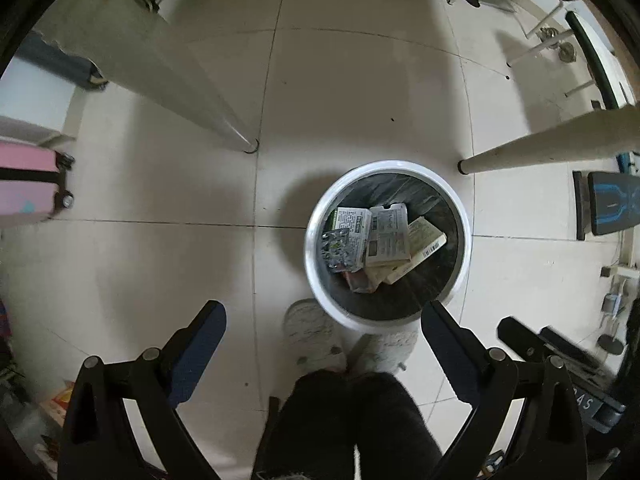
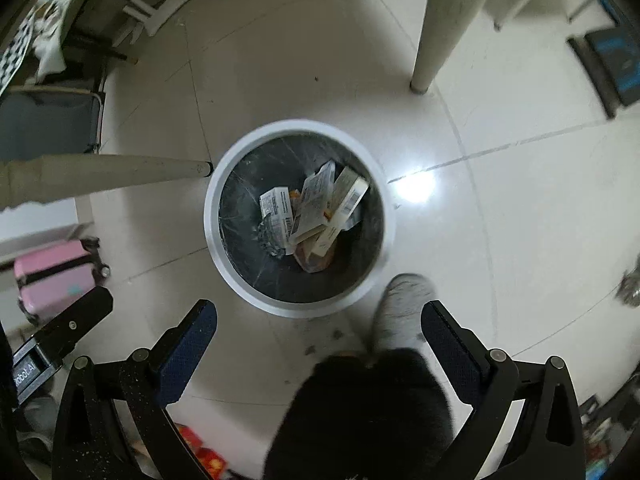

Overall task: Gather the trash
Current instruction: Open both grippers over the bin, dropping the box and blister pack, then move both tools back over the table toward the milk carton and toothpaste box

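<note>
in the left wrist view, a pink suitcase stands at the far left edge on the pale tiled floor. a pale table leg slants down to a foot near the middle, and a second leg comes in from the right. between them, a little right of centre, sits the round white trash bin lined with a dark bag. inside it lie the trash pieces: a crumpled foil blister pack at the left, several printed cardboard boxes overlapping in the middle, and a cream box with a barcode at the right. the left gripper points down at the floor, released, its blue-padded fingers spread wide with nothing between them. below the bin are the person's two pale slippers and dark trouser legs.

in the right wrist view, the suitcase is again at the left, with a table leg reaching to the bin's left rim. the bin sits centre, holding the same boxes and foil pack, with an orange wrapper under them. the right gripper is also released, fingers wide and empty, just below the bin. part of the other gripper shows at the lower left. a grey slipper touches the bin's lower right side, and another table leg stands at upper right.
</note>
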Action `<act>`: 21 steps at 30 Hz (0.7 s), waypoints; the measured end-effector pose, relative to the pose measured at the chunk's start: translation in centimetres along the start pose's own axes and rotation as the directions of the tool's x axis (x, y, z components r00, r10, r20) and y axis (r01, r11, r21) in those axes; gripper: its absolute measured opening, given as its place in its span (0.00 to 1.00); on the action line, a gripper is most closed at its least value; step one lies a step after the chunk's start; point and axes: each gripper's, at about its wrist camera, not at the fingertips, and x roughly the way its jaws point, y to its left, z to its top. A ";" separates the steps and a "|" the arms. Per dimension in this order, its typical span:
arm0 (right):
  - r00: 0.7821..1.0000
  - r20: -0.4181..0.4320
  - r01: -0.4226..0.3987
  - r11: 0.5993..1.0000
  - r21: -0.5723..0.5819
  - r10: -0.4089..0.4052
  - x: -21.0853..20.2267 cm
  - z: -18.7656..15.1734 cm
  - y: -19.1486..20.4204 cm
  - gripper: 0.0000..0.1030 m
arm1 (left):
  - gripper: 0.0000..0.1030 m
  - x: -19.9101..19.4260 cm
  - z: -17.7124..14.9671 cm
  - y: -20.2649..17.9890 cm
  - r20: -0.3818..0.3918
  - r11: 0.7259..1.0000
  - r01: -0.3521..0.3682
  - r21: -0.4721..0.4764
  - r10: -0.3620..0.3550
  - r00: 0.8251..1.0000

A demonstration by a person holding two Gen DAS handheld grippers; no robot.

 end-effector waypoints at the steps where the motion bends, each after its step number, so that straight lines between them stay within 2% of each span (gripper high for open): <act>1: 1.000 0.010 0.017 1.000 -0.016 -0.017 -1.2 -0.2 0.1 1.00 | 0.97 -0.8 -0.3 -0.1 0.004 1.000 -0.007 0.005 0.007 1.000; 9: 0.996 0.050 0.073 0.993 -0.096 -0.068 -9.7 -1.9 1.5 1.00 | 0.97 -7.7 -1.6 -1.1 0.036 1.000 -0.016 0.022 0.015 0.999; 21: 0.994 0.094 0.071 0.983 -0.169 -0.056 -25.7 -6.5 5.5 1.00 | 0.97 -21.2 -4.4 -1.3 0.111 0.998 0.018 0.057 -0.024 0.994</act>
